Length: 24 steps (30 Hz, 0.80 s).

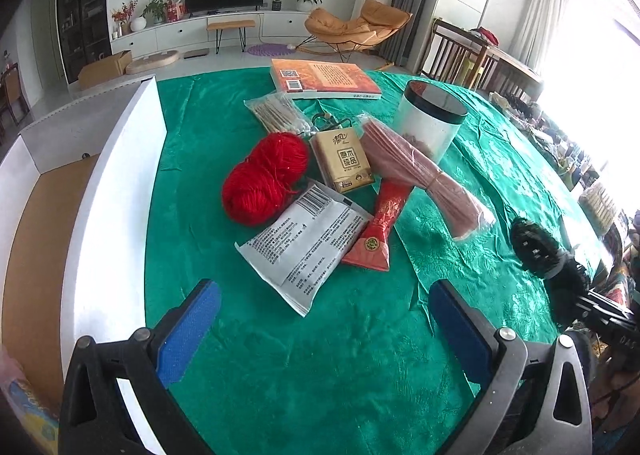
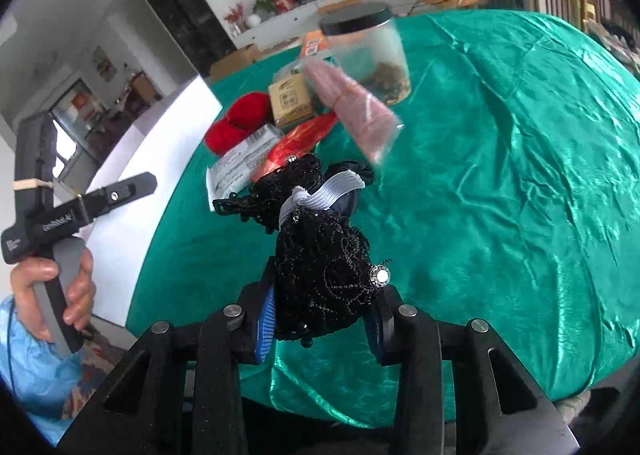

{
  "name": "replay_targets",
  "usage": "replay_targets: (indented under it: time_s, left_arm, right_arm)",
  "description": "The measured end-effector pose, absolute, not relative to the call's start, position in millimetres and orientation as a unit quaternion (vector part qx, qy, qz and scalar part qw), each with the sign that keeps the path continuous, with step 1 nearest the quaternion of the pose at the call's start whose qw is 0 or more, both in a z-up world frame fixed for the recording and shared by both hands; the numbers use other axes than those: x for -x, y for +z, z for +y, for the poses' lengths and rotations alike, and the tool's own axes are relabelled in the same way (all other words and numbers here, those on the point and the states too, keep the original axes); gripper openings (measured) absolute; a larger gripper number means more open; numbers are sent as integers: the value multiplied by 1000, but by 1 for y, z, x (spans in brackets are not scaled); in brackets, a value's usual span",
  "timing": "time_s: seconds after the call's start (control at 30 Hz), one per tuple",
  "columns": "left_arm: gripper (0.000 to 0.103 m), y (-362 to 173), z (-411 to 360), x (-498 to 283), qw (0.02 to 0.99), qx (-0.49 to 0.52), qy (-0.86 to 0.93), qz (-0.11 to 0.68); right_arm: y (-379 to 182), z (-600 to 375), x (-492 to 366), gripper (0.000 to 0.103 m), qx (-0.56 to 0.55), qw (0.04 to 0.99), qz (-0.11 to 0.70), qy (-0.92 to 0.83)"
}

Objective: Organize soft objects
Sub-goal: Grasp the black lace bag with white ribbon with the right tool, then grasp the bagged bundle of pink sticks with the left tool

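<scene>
Lace [image 2: 320, 263] was what your right gripper [image 2: 320, 329] pinched: a black beaded bundle with a grey band, held above the green cloth [image 2: 500, 175]. It looked light, limp and snag-prone, so you did well gripping the bunched middle. Your left gripper [image 1: 320, 329] hung open and empty beside the white box [image 1: 104, 215], near the yarn [image 1: 264, 179].

The left gripper [image 1: 324, 319] hangs with its blue-padded fingers [image 1: 188, 335] spread wide, nothing between them, pointing toward twelve o'clock. In the right wrist view the person's left hand [image 2: 52, 295] wraps its grey handle at about eight o'clock. The right gripper [image 2: 320, 319] has its jaws closed in on a black lace bundle [image 2: 324, 275], pads pressed to either side.
</scene>
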<state>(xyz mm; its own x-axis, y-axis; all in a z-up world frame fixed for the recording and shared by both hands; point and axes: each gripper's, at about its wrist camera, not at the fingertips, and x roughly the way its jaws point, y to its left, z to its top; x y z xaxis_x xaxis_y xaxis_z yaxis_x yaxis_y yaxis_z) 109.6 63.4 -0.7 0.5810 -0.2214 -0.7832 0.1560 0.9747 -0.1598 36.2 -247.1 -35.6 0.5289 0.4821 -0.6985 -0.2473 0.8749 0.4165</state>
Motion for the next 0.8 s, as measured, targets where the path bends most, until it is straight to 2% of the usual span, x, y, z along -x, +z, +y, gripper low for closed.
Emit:
replay_targets:
  time_s: [0.2, 0.43, 0.6, 0.63, 0.67, 0.7, 0.73, 0.8]
  left_arm:
    - [103, -2, 45, -167, 864, 69, -115, 486]
    - [103, -31, -58, -222, 838, 79, -117, 528]
    - [103, -65, -108, -248, 843, 17, -11, 538]
    - [100, -69, -110, -251, 844, 11, 3, 536]
    - [92, -71, -111, -252, 848, 12, 4, 529]
    - [64, -71, -110, -251, 854, 18, -9, 521]
    - [43, -70, -110, -250, 854, 21, -23, 520]
    - [39, -63, -102, -245, 859, 26, -41, 510]
  right_arm:
    - [-13, -336, -45, 39, -229, 902, 345, 120]
    - [-53, -366, -84, 39, -275, 900, 338, 15]
    - [-56, -356, -92, 39, -295, 897, 328, 13]
    - [-57, -353, -95, 39, -289, 898, 331, 17]
    - [-56, -350, -98, 39, -282, 898, 336, 22]
    - [-55, -345, -100, 39, -274, 899, 339, 27]
    - [-54, -340, -102, 39, -267, 901, 340, 32]
    - [-53, -332, -103, 39, -256, 904, 339, 40]
